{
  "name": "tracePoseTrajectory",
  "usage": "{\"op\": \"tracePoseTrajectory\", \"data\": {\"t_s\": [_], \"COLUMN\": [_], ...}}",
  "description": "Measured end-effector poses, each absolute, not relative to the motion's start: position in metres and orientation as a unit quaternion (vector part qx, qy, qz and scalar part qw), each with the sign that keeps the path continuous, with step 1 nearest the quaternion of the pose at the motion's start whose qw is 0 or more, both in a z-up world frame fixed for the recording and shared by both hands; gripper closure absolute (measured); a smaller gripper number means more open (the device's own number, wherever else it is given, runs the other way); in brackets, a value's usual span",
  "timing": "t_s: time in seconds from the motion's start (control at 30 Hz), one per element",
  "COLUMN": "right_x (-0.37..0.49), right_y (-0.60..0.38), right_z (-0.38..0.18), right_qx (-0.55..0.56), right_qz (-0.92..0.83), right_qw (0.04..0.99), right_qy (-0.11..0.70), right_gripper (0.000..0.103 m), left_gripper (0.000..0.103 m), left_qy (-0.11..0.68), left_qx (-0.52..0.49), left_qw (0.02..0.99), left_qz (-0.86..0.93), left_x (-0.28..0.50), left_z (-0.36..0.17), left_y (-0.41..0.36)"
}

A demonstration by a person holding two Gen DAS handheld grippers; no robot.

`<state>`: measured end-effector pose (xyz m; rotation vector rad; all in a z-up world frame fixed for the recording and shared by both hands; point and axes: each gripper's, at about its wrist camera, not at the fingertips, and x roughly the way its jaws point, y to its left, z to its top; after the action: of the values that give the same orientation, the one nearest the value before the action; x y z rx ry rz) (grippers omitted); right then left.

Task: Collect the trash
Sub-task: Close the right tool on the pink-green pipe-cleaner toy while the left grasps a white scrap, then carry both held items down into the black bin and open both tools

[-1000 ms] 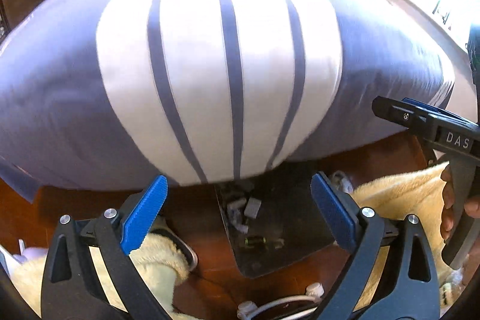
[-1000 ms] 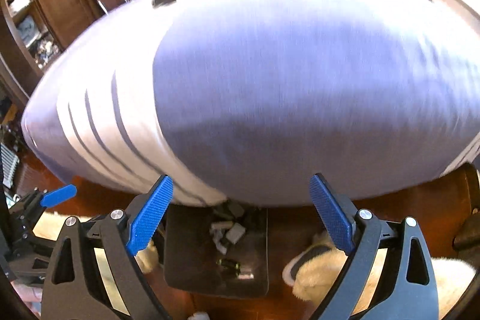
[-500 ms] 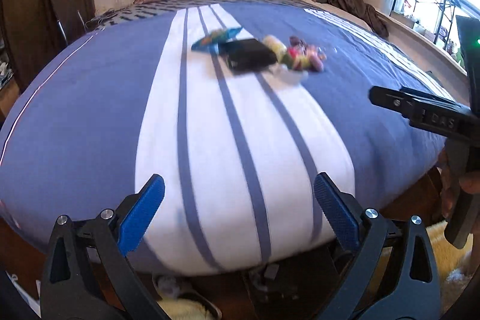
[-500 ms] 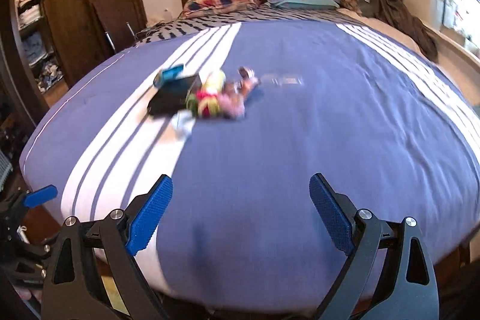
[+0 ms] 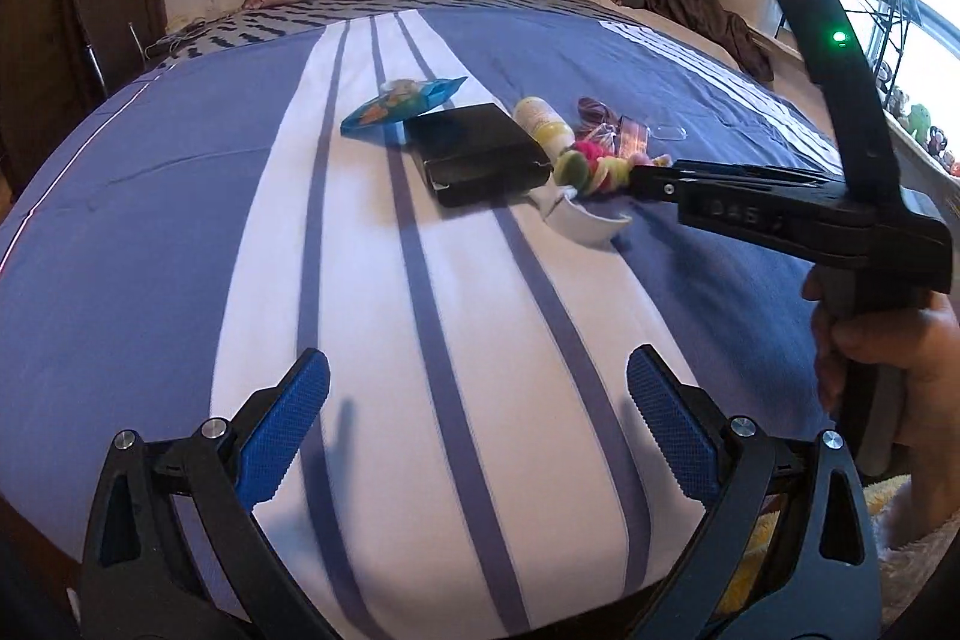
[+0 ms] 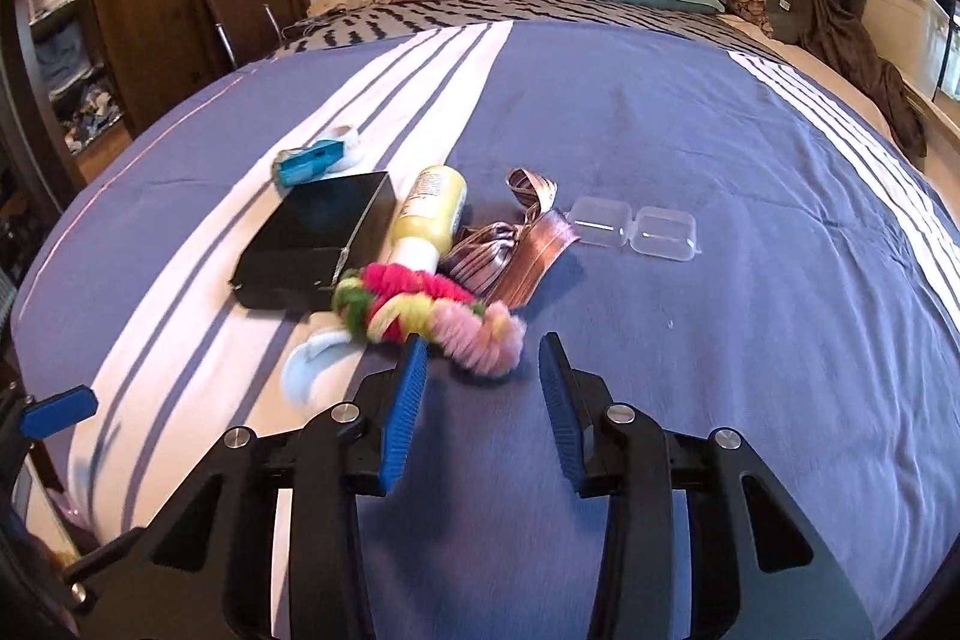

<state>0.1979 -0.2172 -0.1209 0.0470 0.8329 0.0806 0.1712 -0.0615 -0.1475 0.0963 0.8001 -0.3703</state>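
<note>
Approaching the cluster of trash on the bed (image 6: 660,160), we bring both tools in from the foot edge toward the middle of the cover. The items lie together around the white-striped band: a black box (image 6: 312,238), a yellow bottle (image 6: 429,208) touching its right side, a blue wrapper (image 6: 306,163) just behind the box, a striped ribbon (image 6: 516,244), a clear plastic shell (image 6: 633,227) to the right of the ribbon, a white scrap (image 6: 312,361), and a fuzzy multicoloured piece (image 6: 432,313) nearest the foot edge.

The right tongs (image 6: 483,361) point down at the fuzzy piece. Their jaws are closing, roughly a third of the way apart, and nothing sits between the pads; the pink end of the fuzzy piece lies just beyond the tips. We judge that the pick goes best if the jaws stop narrowing until the tips straddle that pink end, then press down into the cover so that the soft body is caught rather than pushed away. We should avoid snagging the ribbon, which touches the same piece.

The left tongs (image 5: 480,400) hang near the foot edge, over the white band, jaws wide apart and empty, well short of the cluster. In the left view the person's right hand (image 5: 894,358) grips the handle upright, with the tool body angled forward and down toward the trash.
</note>
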Motion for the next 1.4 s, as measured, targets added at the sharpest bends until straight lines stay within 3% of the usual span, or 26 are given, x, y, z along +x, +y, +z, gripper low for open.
{"op": "tracePoseTrajectory", "data": {"t_s": [0.2,0.43,0.5,0.7,0.8,0.83,0.87,1.4], "right_x": [0.205,0.19,0.186,0.178,0.172,0.17,0.166,0.075], "right_y": [-0.219,-0.237,-0.246,-0.258,-0.26,-0.26,-0.26,-0.227], "right_z": [-0.125,-0.108,-0.103,-0.099,-0.097,-0.096,-0.094,-0.085], "right_qx": [0.023,0.033,0.038,0.041,0.041,0.04,0.039,0.033], "right_qz": [0.047,0.045,0.042,0.038,0.039,0.039,0.04,0.055], "right_qw": [0.914,0.926,0.927,0.927,0.928,0.928,0.929,0.927], "right_qy": [0.402,0.374,0.371,0.37,0.368,0.367,0.366,0.369], "right_gripper": [0.081,0.081,0.081,0.081,0.081,0.081,0.081,0.081], "left_gripper": [0.009,0.01,0.018,0.054,0.079,0.093,0.098,0.099], "left_qy": [0.391,0.39,0.39,0.41,0.412,0.414,0.417,0.379], "left_qx": [0.036,0.037,0.041,0.032,0.036,0.032,0.029,0.049], "left_qw": [0.9,0.896,0.895,0.884,0.884,0.883,0.882,0.899], "left_qz": [-0.192,-0.21,-0.212,-0.222,-0.217,-0.218,-0.218,-0.212], "left_x": [0.183,0.207,0.215,0.24,0.243,0.242,0.241,0.117], "left_z": [-0.146,-0.148,-0.15,-0.161,-0.162,-0.162,-0.161,-0.122], "left_y": [-0.07,-0.097,-0.105,-0.124,-0.126,-0.124,-0.121,-0.068]}}
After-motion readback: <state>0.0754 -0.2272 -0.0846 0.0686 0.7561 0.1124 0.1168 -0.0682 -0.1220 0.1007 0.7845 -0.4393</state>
